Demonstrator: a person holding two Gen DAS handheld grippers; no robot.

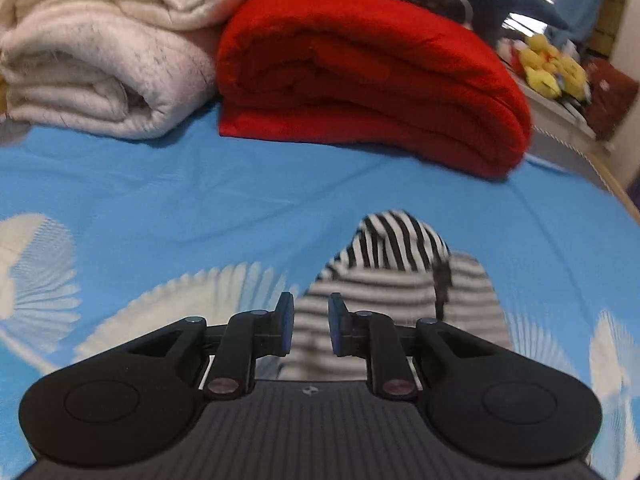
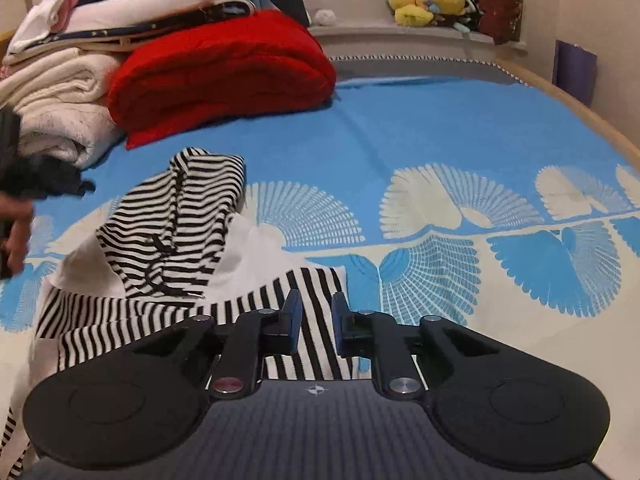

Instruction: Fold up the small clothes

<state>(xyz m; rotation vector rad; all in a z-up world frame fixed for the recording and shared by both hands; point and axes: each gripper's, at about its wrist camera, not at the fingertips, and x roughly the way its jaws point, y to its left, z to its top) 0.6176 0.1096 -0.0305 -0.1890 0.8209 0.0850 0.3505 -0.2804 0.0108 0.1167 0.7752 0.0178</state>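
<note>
A small black-and-white striped garment (image 2: 172, 232) lies crumpled on the blue patterned bedsheet (image 2: 420, 128), partly over white fabric. In the left wrist view the same striped garment (image 1: 400, 276) lies bunched just beyond my fingers. My left gripper (image 1: 311, 320) is open with a narrow gap, hovering over the garment's near part and holding nothing. My right gripper (image 2: 316, 318) is open with a narrow gap above the garment's striped near edge (image 2: 304, 344), holding nothing. The left gripper and the hand holding it show dark and blurred at the left edge of the right wrist view (image 2: 16, 200).
A folded red blanket (image 1: 372, 76) and folded cream blankets (image 1: 92, 60) are stacked at the far side of the bed. Yellow plush toys (image 2: 428, 0) sit on a sill by the window. A wooden bed rim (image 2: 580, 104) runs along the right.
</note>
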